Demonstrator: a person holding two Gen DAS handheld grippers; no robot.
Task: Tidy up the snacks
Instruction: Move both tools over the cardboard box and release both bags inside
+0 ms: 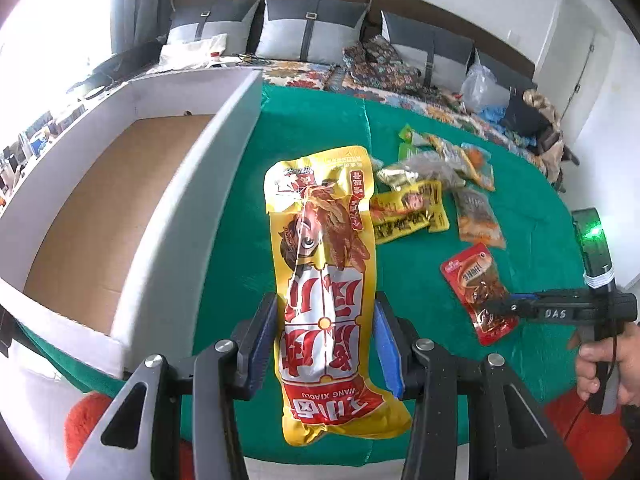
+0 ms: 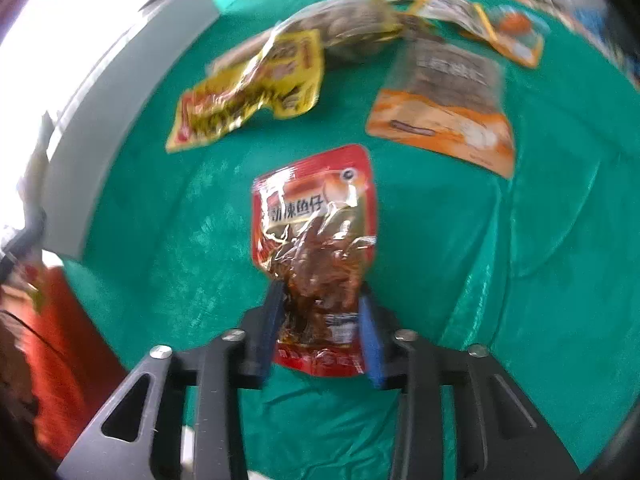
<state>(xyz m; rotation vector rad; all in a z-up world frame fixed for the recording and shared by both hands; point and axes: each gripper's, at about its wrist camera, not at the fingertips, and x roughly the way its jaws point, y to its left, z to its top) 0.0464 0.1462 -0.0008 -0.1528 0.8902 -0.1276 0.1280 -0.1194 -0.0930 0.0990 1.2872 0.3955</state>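
My left gripper [image 1: 325, 334] is shut on a long yellow and red snack packet [image 1: 322, 264] and holds it above the green cloth, just right of a white cardboard box [image 1: 192, 184]. My right gripper [image 2: 322, 308] is shut on a small red fish-snack packet [image 2: 316, 236]; it also shows in the left wrist view [image 1: 478, 292], low over the cloth with the right gripper [image 1: 508, 307] on its lower end. A pile of other snack packets [image 1: 436, 184] lies on the cloth beyond.
The box is open with a bare brown floor [image 1: 112, 208]. A green cloth [image 1: 500, 200] covers the table. A sofa with cushions [image 1: 312, 28] stands behind. Yellow [image 2: 248, 96] and orange [image 2: 444, 112] packets lie ahead of the right gripper.
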